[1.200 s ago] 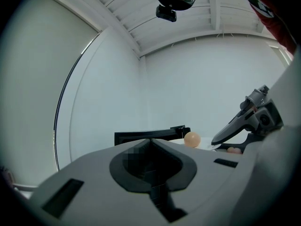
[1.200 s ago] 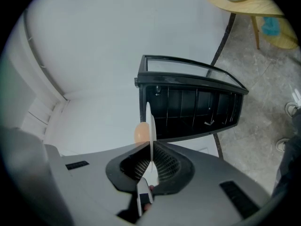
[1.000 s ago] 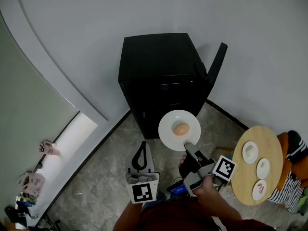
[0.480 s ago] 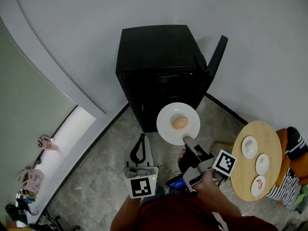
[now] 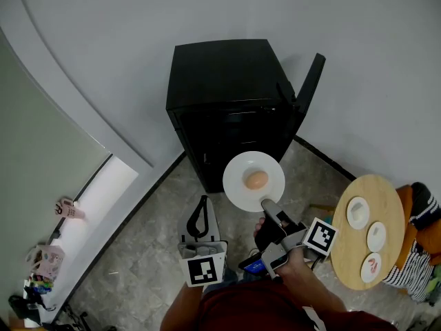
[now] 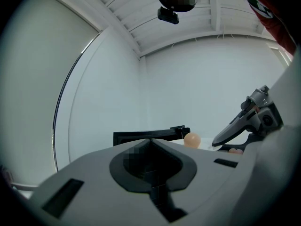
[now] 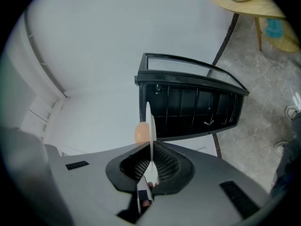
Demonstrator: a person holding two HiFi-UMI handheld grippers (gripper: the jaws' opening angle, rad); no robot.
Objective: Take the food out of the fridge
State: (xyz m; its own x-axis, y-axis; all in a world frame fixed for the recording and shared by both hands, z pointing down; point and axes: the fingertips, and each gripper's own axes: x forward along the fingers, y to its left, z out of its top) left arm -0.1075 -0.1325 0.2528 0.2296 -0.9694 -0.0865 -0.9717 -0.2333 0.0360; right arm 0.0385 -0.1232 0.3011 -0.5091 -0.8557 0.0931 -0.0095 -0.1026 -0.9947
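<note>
The right gripper (image 5: 267,204) pinched the rim of a round white plate (image 5: 238,185) carrying a pale orange, egg-shaped piece of food (image 5: 256,180), held level just in front of the black fridge (image 5: 227,88), whose door (image 5: 310,81) stood open. The left gripper (image 5: 200,221) hung beside it, jaws together on nothing. The food looked clear of the fridge; setting it on the round wooden table (image 5: 348,243) likely remained.

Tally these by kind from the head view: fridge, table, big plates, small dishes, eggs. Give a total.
Black box-shaped fridge: 1
Round wooden table: 1
Large white round plate: 1
Small white round dishes: 3
Pale orange egg: 1
Total: 7
</note>
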